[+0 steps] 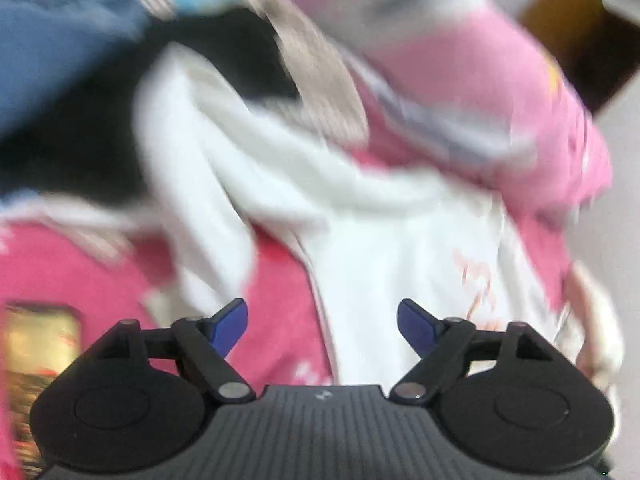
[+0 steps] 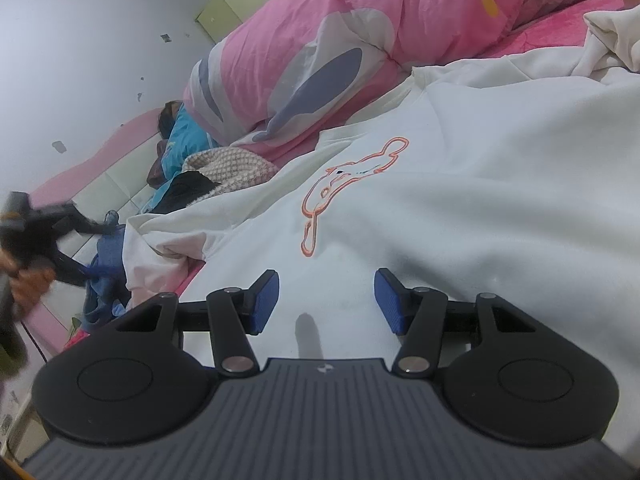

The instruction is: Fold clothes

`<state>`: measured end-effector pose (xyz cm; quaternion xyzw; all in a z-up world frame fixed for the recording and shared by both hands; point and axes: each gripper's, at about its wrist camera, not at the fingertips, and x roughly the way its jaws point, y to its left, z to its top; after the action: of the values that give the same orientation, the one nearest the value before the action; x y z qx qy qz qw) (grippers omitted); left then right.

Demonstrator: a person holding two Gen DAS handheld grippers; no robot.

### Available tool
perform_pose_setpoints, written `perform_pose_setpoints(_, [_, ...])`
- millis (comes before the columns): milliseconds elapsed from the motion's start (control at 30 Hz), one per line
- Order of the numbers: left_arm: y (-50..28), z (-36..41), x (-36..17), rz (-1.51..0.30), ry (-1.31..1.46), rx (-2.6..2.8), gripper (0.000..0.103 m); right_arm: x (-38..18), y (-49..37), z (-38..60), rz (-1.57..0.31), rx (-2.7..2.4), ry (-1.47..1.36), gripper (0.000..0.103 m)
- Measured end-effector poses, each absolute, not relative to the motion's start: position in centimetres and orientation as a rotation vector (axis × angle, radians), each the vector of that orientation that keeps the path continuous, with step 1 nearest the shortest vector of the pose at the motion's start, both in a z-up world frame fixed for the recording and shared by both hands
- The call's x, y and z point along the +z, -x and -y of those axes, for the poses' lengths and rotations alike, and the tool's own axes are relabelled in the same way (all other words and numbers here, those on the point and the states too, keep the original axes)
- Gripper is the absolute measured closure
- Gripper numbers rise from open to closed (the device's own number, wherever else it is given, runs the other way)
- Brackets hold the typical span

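White sweatshirt (image 2: 460, 184): spread over the bed, filling most of the right wrist view; its far right part runs off the picture edge.
Orange outline print (image 2: 344, 184): on the white sweatshirt's chest, clear in the right wrist view; only a faint smear of it shows in the left wrist view.
Right hand-held gripper (image 2: 326, 300): low over the white sweatshirt, just below the print; blue pads spread wide, nothing between them.
Left hand-held gripper (image 1: 322, 330): above the crumpled edge of the white sweatshirt (image 1: 360, 240); jaws wide apart and empty. In the right wrist view it shows as a dark blur at the left edge, with a hand (image 2: 28, 280) on it, beyond the sweatshirt's sleeve.
Pink quilt (image 2: 360, 40): bunched behind the white sweatshirt, along the wall side; its top is cut off.
Pile of other clothes: past the sweatshirt's sleeve end, a blue garment (image 2: 184, 140), a black garment (image 2: 188, 188) and a checked knit piece (image 2: 232, 164), each partly buried under the next.
Bed sheet (image 1: 60, 272): deep pink, showing beside the white sweatshirt.
Left wrist view: heavily motion-blurred; fabric edges and the brown shape (image 1: 580, 32) at top right cannot be made out surely.
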<state>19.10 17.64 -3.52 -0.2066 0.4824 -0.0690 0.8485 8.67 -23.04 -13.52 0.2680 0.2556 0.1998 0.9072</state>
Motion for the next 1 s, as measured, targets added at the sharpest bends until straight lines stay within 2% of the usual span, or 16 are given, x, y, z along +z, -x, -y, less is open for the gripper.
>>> perform_pose_setpoints(33, [-19.9,-16.9,-4.8,-1.026,0.437,-0.133,0.031,-13.5,-8.7,23.1,-0.527,0.413,-0.554,0.050])
perform_pose_setpoints(100, [-21.6,-16.1,-7.2,-1.034,0.452,-0.091,0.043,-13.5,-8.6,23.1,-0.527,0.414,-0.556,0.050])
perform_pose_setpoints(167, [-22.7,-15.6,-8.6,-0.997,0.451,-0.053,0.045,-13.5,-8.6,23.1,-0.526,0.415,-0.557,0.050])
perform_pose_setpoints(233, [-23.2,-15.3,-9.2,-0.939,0.423,-0.026,0.056,-13.5,-8.6,23.1,-0.526,0.415,-0.556,0.050])
perform_pose_setpoints(267, [-23.3,-15.1,-9.4,-0.909,0.407,-0.014,0.073,-13.5,-8.6,23.1,-0.526,0.415,-0.554,0.050])
perform_pose_setpoints(300, [-23.5,-14.8,-9.5,-0.886,0.386,-0.007,0.098,-13.5,-8.6,23.1,-0.527,0.415,-0.553,0.050])
perform_pose_setpoints(533, [-23.1,-15.8,-7.9,-0.729,0.379,0.011,0.100,-12.7,-9.1,22.5,-0.578,0.382,-0.550,0.050])
perform_pose_setpoints(667, [-24.6,-17.4,-7.2,-0.720,0.401,0.022,0.103,-12.3,-9.4,22.2,-0.609,0.362,-0.548,0.050])
perform_pose_setpoints(733, [-25.1,-18.0,-6.9,-0.674,0.323,0.105,0.103,-12.0,-9.5,22.0,-0.625,0.352,-0.547,0.050])
perform_pose_setpoints(867, [-25.9,-21.7,-8.4,-0.795,0.492,0.063,0.102,-12.2,-9.3,21.8,-0.623,0.335,-0.546,0.050])
perform_pose_setpoints(933, [-24.7,-22.0,-8.6,-0.818,0.507,0.046,0.097,-12.1,-9.0,21.9,-0.621,0.328,-0.547,0.050])
perform_pose_setpoints(967, [-23.9,-21.9,-8.5,-0.824,0.504,0.040,0.090,-12.0,-8.7,22.0,-0.620,0.324,-0.549,0.050])
perform_pose_setpoints(1000, [-22.8,-21.8,-8.2,-0.819,0.499,0.029,0.078,-11.8,-8.3,22.2,-0.621,0.320,-0.551,0.050])
